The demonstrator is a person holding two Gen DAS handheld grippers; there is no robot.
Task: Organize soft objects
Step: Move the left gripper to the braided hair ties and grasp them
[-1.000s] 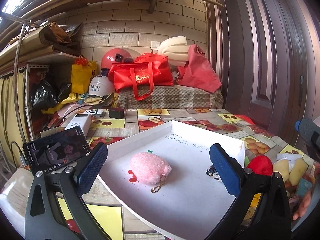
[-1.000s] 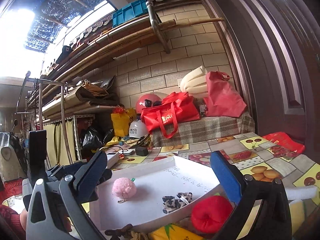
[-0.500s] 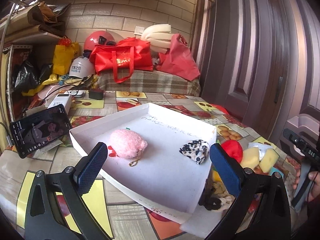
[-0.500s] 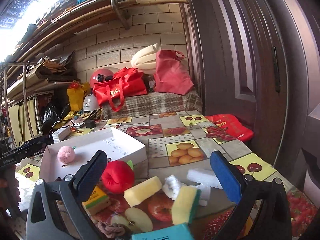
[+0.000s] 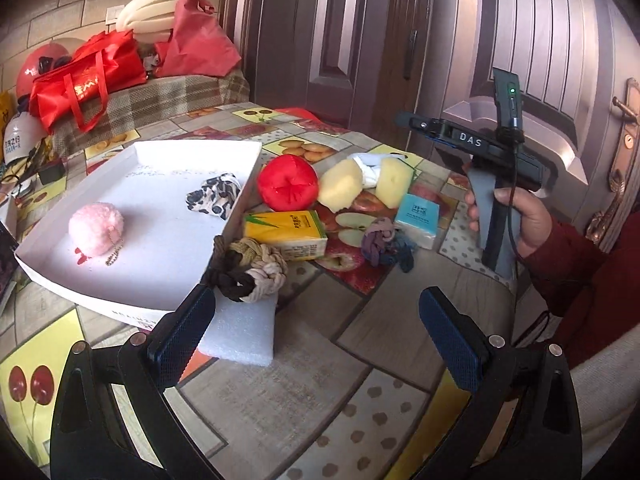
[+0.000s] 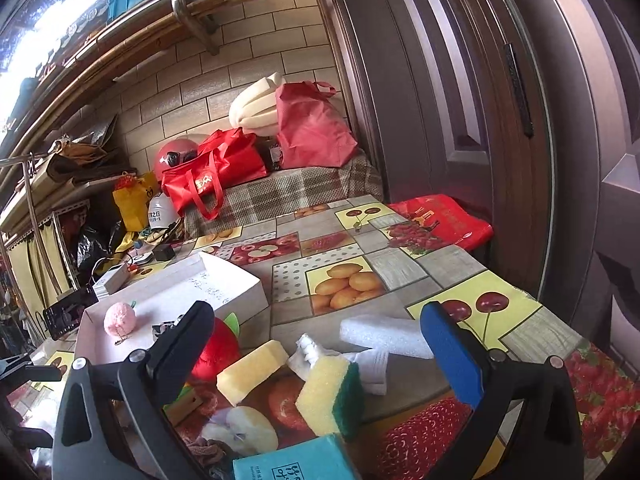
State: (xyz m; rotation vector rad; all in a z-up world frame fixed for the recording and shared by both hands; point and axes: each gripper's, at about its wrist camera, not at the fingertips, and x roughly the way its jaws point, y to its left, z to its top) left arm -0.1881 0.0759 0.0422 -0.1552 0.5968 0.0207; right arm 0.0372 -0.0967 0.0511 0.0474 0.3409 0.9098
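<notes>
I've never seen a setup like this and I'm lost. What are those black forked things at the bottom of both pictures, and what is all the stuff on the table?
They are hand-held grippers, one per hand; each picture comes from a camera looking along its own two fingers. The left gripper and right gripper are both open and hold nothing. The left view also shows the person's right hand gripping the other tool's handle. On the fruit-patterned tablecloth sits a shallow white cardboard tray holding a pink fluffy pompom and a leopard-print scrunchie. Beside it lie a red plush ball, yellow sponges and braided rope knots.
</notes>
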